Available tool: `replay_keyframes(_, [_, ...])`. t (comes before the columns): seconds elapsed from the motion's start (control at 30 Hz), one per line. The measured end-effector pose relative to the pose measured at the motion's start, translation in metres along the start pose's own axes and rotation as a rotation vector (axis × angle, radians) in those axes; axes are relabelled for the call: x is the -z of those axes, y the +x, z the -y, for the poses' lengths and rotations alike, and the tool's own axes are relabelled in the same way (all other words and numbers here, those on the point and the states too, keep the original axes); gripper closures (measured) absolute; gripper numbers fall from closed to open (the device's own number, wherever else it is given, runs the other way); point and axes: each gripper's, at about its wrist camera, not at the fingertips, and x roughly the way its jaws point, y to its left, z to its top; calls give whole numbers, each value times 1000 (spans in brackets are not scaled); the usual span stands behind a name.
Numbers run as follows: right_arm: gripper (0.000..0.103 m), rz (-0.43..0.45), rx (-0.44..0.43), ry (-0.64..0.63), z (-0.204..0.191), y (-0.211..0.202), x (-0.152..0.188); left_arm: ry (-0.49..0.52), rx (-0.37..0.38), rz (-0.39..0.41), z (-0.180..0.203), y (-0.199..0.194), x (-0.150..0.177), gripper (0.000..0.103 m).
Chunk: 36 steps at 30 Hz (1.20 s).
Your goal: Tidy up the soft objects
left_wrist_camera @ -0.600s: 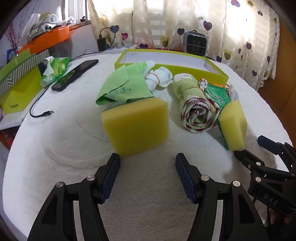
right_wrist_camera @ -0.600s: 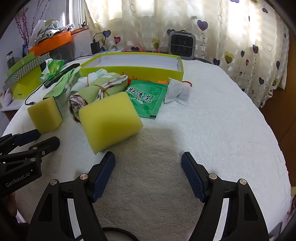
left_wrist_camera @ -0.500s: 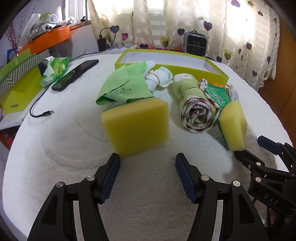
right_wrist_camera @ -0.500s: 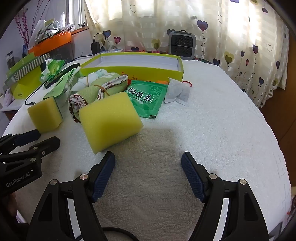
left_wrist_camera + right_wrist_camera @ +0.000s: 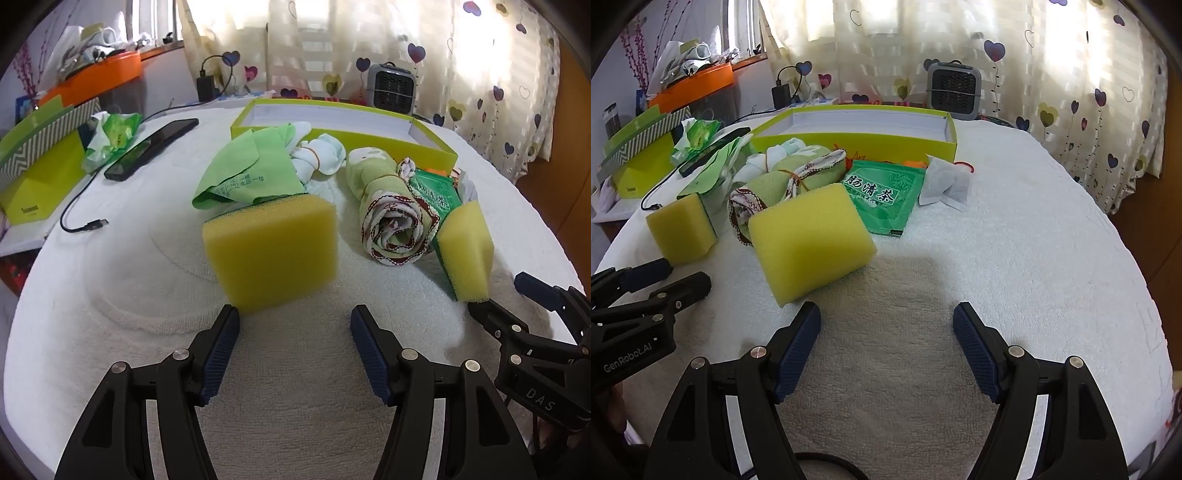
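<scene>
Sponges come first, by the look of it: each hand-held gripper is lined up behind a yellow sponge block, and nothing is yet picked up, so the task seems to be at its opening reach.

From the left wrist view, the left hand-held gripper (image 5: 294, 321) hovers low over the white towel-covered desk (image 5: 110, 295) with its jaws spread wide and empty. The near sponge (image 5: 271, 251) stands on edge just ahead of the fingertips, closer to the left finger than the right, and not between them. The right hand-held gripper (image 5: 886, 317) is likewise spread and empty; the second sponge (image 5: 809, 242) lies tilted just ahead and to the left of its left finger.

Behind the sponges lie a rolled cloth (image 5: 391, 218) tied with a band, a green cloth (image 5: 251, 173), a small white bundle (image 5: 317, 158), a green tea sachet (image 5: 882, 195) and a white tea bag (image 5: 945, 182). The shallow yellow-green box (image 5: 857, 142) sits open at the back, apparently the place for them.

Next, each tool likely needs to ease forward and a little leftward so its sponge sits between the pads, then close gently, since foam will squash and may spring out if pinched near a corner. Both tools point forward along the desk, nearly level, side by side and close together.
</scene>
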Motion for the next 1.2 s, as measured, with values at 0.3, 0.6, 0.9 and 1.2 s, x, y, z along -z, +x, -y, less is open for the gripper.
replay_keyframes(0.3, [28,1,0,1,0,0,0,0,1,2,0,0,0,41])
replay_keyframes(0.6, [28,2,-1,1,0,0,1,-6,1,7,-5,0,-2,41])
replay_keyframes(0.9, [28,3,-1,1,0,0,1,-5,0,8,-6,0,-2,41])
replay_keyframes(1.2, [28,3,-1,1,0,0,1,-6,1,9,-6,0,-1,41])
